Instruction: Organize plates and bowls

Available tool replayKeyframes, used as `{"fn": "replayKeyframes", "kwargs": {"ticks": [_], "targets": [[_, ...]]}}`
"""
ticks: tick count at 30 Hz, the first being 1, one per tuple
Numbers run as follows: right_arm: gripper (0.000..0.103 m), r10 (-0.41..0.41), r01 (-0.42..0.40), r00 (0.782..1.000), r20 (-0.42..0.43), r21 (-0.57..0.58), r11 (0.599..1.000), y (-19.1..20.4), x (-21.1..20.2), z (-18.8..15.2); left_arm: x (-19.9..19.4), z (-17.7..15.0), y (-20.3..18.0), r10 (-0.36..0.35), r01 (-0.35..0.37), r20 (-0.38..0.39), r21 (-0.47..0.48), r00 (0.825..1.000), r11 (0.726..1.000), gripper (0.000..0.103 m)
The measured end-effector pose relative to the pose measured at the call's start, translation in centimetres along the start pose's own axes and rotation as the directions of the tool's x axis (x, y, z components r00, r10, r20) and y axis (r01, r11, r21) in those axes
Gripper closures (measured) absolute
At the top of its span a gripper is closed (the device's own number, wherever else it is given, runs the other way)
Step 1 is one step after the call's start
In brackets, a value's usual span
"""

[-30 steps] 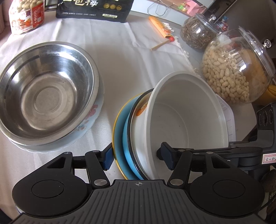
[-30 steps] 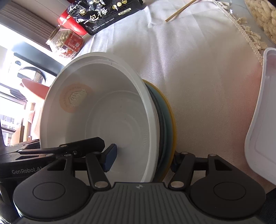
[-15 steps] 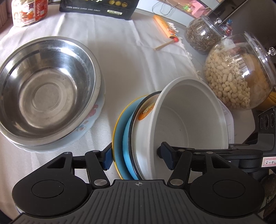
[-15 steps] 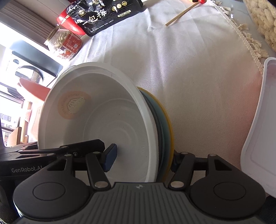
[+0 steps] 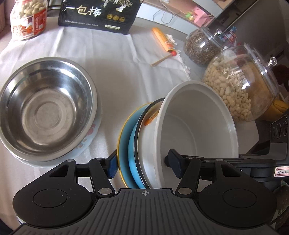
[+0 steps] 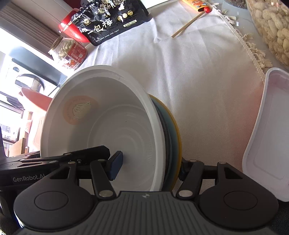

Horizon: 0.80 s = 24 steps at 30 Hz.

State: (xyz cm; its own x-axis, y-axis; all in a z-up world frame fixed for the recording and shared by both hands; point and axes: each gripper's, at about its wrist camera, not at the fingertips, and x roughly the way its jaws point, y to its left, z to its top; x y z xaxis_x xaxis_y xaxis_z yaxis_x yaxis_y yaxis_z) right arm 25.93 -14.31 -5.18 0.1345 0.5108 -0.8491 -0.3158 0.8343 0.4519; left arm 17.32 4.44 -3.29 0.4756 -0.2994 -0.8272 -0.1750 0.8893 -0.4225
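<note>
Both grippers' fingers (image 5: 112, 163) (image 6: 115, 165) clamp the tilted bowl-and-plate stack (image 5: 162, 141), steel bowl (image 5: 45, 110) near.

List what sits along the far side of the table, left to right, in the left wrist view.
Peanut jar → black pouch → orange packet → seed jar → big peanut jar.

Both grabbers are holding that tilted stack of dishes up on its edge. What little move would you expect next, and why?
Probably carry it left toward the steel bowl and lower it flat. Both the left gripper and right gripper pinch the stack, the white bowl nested in the blue plate, standing on edge. The steel bowl already sits on a floral plate.
</note>
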Motion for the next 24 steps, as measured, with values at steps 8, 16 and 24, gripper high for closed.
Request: {"fn": "replayKeyframes", "kwargs": {"ticks": [8, 16, 24], "targets": [[0.041, 0.038, -0.035, 0.999, 0.027, -0.13, 0.991, 8.2, -3.1, 5.2, -8.4, 5.4, 2.0, 0.043, -0.044, 0.064, 0.015, 0.997, 0.999, 0.041], [0.042, 0.075, -0.091, 0.992, -0.099, -0.172, 0.981, 14.3, 5.6, 6.9, -8.8, 6.3, 11.4, 0.118, -0.117, 0.01, -0.047, 0.993, 0.992, 0.041], [0.04, -0.009, -0.008, 0.983, -0.182, -0.094, 0.996, 14.3, 12.2, 7.0, -4.7, 6.2, 16.0, 0.058, -0.063, -0.073, -0.066, 0.996, 0.996, 0.042]]}}
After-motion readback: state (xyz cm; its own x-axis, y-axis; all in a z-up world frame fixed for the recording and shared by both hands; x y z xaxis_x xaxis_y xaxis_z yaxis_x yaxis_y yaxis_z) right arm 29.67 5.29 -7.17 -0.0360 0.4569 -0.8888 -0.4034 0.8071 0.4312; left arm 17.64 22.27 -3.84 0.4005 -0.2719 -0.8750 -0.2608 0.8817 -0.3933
